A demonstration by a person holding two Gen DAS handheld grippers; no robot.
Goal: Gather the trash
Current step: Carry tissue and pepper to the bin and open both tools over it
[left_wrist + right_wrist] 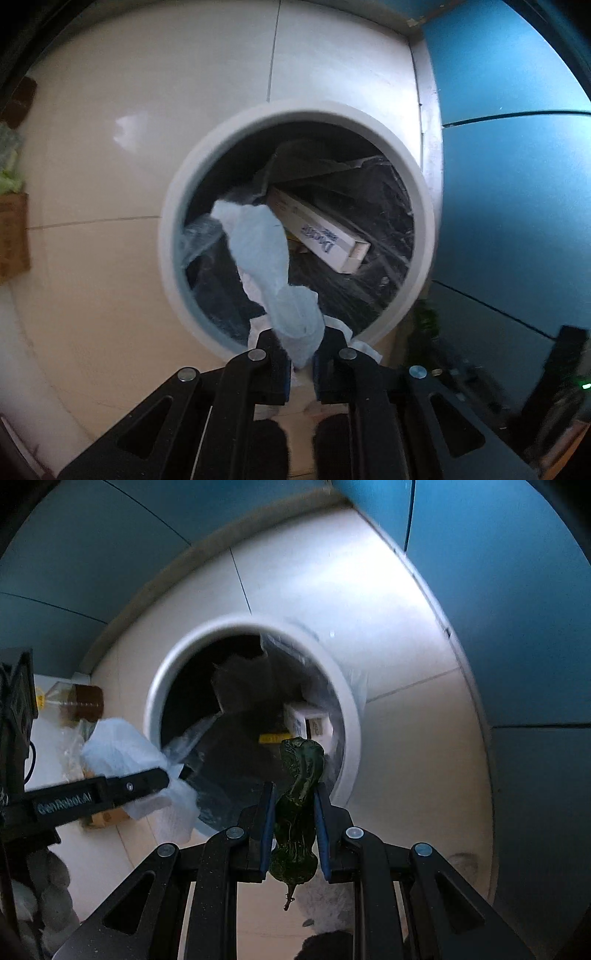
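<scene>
A white round bin [417,192] with a dark liner stands on the pale floor, and a white box with blue print [321,236] lies inside it. My left gripper [301,339] points down over the bin's near rim, shut on a crumpled pale blue tissue [258,251] that hangs over the opening. In the right wrist view the same bin [347,716] lies below my right gripper [293,794], which is shut on a dark green shrivelled pepper [301,771] with its stem toward the camera. The left gripper [166,775] and its tissue [118,749] come in from the left.
Blue cabinet fronts [498,110] stand close behind and right of the bin. A cardboard box [13,236] sits at the left edge. A brown-capped bottle [79,701] lies on the floor left of the bin. White floor tiles [110,147] surround it.
</scene>
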